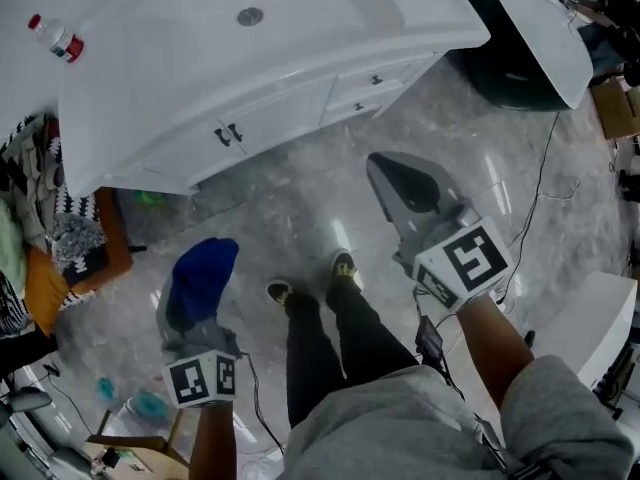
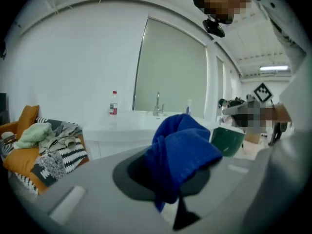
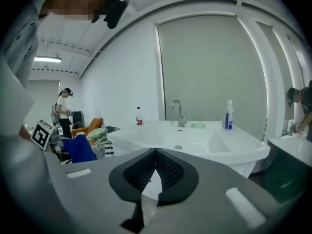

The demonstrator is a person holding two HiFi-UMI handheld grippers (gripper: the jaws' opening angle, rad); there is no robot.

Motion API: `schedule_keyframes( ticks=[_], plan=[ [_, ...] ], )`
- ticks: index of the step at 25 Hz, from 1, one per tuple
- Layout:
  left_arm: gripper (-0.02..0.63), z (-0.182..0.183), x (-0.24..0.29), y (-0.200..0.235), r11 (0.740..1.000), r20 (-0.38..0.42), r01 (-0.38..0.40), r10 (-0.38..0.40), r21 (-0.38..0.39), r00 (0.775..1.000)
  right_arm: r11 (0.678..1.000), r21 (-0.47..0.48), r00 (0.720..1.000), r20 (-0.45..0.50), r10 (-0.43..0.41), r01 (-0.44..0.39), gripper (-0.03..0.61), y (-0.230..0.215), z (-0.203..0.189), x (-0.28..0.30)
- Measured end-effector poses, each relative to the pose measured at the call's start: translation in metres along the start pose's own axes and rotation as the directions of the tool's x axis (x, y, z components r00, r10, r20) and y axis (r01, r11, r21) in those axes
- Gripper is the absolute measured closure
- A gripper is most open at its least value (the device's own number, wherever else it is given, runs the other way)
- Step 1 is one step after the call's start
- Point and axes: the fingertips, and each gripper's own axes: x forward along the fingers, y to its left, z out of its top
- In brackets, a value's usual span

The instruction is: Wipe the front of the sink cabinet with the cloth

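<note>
A blue cloth (image 1: pixel 203 280) (image 2: pixel 181 152) is bunched between the jaws of my left gripper (image 1: pixel 195 303), which is shut on it above the marble floor, some way short of the cabinet. The white sink cabinet (image 1: pixel 290 108) stands ahead with its door and drawer fronts facing me; in the right gripper view the white basin (image 3: pixel 195 140) with a tap shows beyond the jaws. My right gripper (image 1: pixel 392 180) (image 3: pixel 155 167) is shut with nothing in it, held out to the right of the cloth, nearer the cabinet's right end.
A bottle (image 1: pixel 57 38) lies on the counter's left end. A chair piled with clothes (image 1: pixel 45 248) stands left of the cabinet. A dark green bin with a white lid (image 1: pixel 530 58) stands to the right. A cable (image 1: pixel 540 183) runs across the floor. Another person (image 3: pixel 62 112) stands far left.
</note>
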Motion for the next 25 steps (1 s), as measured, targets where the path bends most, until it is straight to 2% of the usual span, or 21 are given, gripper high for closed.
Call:
schedule_keyframes(
  ticks=[4, 8, 15, 19, 25],
  plan=[
    [0.554, 0.063, -0.02, -0.027, 0.997, 0.054, 0.071, -0.071, 0.002, 0.996, 0.995, -0.06, 0.997, 0.03, -0.076, 0.078, 0.578, -0.009, 0.063, -0.055],
    [0.554, 0.103, -0.042, -0.053, 0.992, 0.104, 0.127, -0.126, -0.005, 0.987, 0.992, -0.052, 0.99, 0.081, -0.113, 0.117, 0.578, 0.003, 0.101, -0.093],
    [0.554, 0.146, -0.067, -0.078, 0.989, 0.173, 0.142, -0.145, 0.028, 0.974, 0.996, -0.019, 0.991, 0.108, -0.085, 0.088, 0.578, 0.033, 0.107, -0.115],
    [0.554, 0.155, -0.071, -0.081, 0.987, 0.183, 0.156, -0.16, 0.038, 0.97, 0.997, -0.006, 0.989, 0.125, -0.076, 0.077, 0.578, 0.037, 0.11, -0.113],
    [0.554, 0.161, -0.072, -0.069, 0.99, 0.191, 0.142, -0.143, 0.018, 0.971, 0.998, -0.019, 0.988, 0.143, -0.05, 0.053, 0.578, 0.047, 0.121, -0.103]
  ],
)
